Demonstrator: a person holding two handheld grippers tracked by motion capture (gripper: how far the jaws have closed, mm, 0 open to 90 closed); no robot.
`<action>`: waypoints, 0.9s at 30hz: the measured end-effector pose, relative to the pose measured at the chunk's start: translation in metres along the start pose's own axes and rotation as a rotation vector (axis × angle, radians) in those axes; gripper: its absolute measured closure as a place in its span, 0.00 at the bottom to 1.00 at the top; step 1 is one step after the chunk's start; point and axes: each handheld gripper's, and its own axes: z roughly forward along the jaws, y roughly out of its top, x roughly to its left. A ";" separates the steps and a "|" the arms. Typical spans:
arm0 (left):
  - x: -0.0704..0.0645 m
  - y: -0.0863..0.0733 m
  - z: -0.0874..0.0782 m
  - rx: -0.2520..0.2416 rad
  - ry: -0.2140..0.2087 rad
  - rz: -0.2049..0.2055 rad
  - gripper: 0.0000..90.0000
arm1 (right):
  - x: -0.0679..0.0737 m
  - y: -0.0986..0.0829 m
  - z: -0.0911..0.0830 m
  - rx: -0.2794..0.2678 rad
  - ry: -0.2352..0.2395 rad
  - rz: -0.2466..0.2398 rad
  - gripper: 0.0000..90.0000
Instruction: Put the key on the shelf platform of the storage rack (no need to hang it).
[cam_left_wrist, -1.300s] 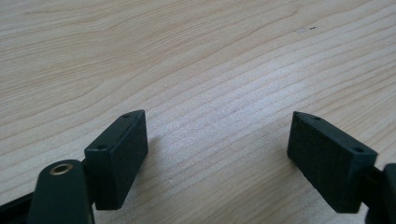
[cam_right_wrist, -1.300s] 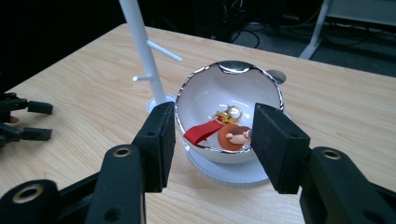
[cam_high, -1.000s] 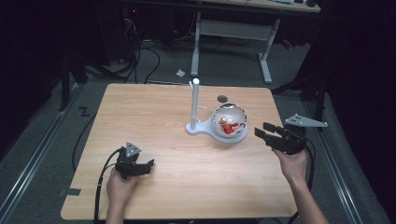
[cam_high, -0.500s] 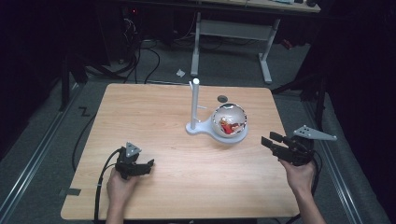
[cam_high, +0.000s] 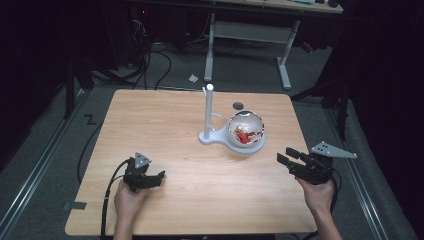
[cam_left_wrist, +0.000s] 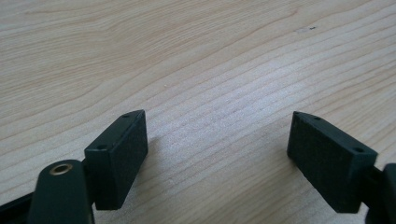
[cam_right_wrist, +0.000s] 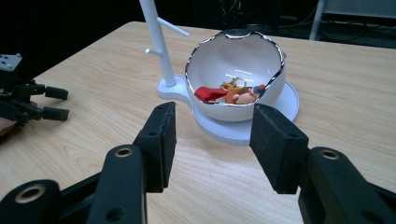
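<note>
stand's pole (cam_right_wrist: 154, 37) runs off the top of my right gripper view | stuff in the bowl (cam_high: 245, 131) is way too tiny from up high, just red blobs | can't see my left gripper's (cam_left_wrist: 217, 149) body, cut off at the bottom

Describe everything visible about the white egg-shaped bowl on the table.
The white bowl looks like a cracked eggshell: glossy, ceramic-looking, with a jagged rim edged in silver. It sits upright on the round tray of a white stand whose post rises beside it, right of table centre. Inside lies a small keychain figure with a red strap. Neither gripper touches it.
</note>
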 end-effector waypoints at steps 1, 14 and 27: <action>0.000 0.000 0.000 0.000 0.000 0.000 0.23 | 0.000 -0.001 0.000 0.001 0.001 -0.002 0.57; 0.000 0.000 0.000 0.000 0.000 0.000 0.23 | 0.003 -0.014 0.008 0.022 0.011 0.005 0.56; 0.000 0.000 0.000 0.000 0.000 0.000 0.23 | 0.008 -0.025 0.020 0.062 0.029 0.006 0.56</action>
